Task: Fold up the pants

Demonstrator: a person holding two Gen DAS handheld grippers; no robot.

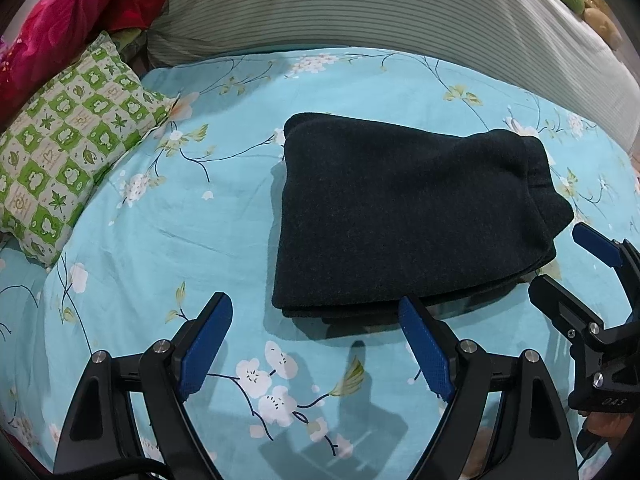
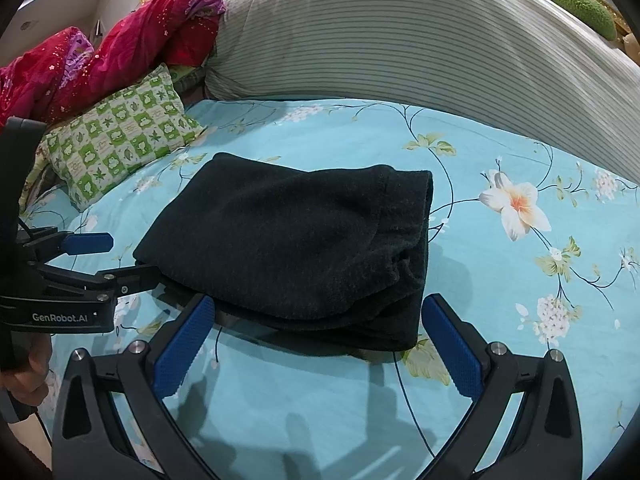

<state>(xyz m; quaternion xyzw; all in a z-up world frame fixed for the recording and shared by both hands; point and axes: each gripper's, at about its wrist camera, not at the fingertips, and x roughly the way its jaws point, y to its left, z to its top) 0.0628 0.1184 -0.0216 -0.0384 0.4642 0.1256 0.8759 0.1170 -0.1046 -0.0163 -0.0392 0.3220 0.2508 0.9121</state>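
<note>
Dark navy pants (image 1: 404, 212) lie folded into a compact rectangle on the blue floral bedsheet (image 1: 192, 240); they also show in the right wrist view (image 2: 296, 236). My left gripper (image 1: 316, 312) is open and empty, just in front of the pants' near edge, toward their left corner. My right gripper (image 2: 316, 312) is open and empty, straddling the near edge of the folded pants without gripping. The right gripper (image 1: 560, 260) shows at the right of the left wrist view, and the left gripper (image 2: 120, 256) at the left of the right wrist view.
A green-and-white checked pillow (image 1: 64, 148) lies at the left. A red quilt (image 2: 100, 56) is behind it. A large grey striped bolster (image 2: 420, 48) runs along the back of the bed. A green plush item (image 2: 584, 8) sits at the far right.
</note>
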